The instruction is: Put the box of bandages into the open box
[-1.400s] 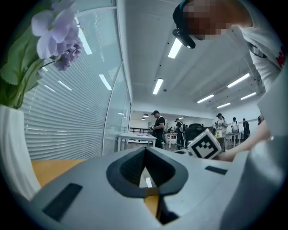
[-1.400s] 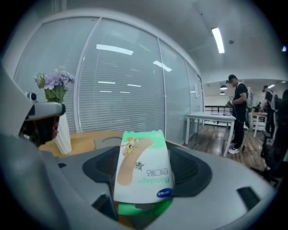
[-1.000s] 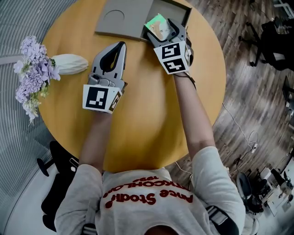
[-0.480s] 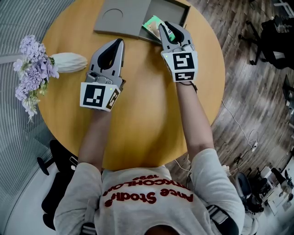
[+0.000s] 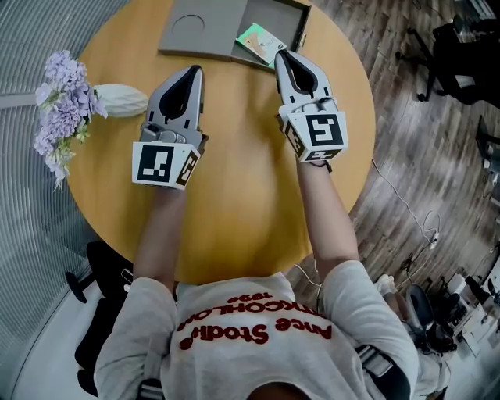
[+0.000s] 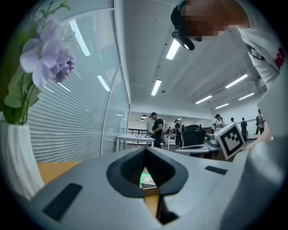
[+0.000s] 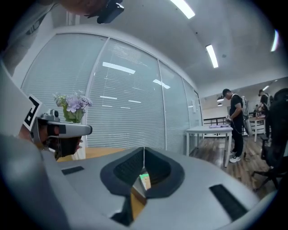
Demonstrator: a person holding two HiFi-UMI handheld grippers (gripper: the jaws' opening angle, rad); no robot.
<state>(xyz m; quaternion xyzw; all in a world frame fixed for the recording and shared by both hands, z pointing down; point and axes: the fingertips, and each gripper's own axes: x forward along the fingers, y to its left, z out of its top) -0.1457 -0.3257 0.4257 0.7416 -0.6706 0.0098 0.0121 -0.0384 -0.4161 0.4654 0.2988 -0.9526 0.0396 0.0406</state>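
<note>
Under both arms sits the round wood table, orange-brown, filling most of the head view. At its far edge is the open box, grey, w/ a flat grey lid panel lying just beside it on the left. At the table's left edge stands a white vase w/ purple flowers, well apart from the box.

Nearer the person, the two tools lie side by side, noses pointing toward the box, marker cubes toward the body. The left tool is narrow, tips together and nothing btwn them; the left gripper view shows the same. The right tool is closing right down, tips meeting and empty. The right gripper view shows only a thin seam btwn the pads. Its nose sits near the box's near wall, not touching it.

Smallest item – the box of bandages, green and white – lies inside the open box against the near wall, clear of both tools. It shows as a small green patch through the gap under each tool's tips.
</note>
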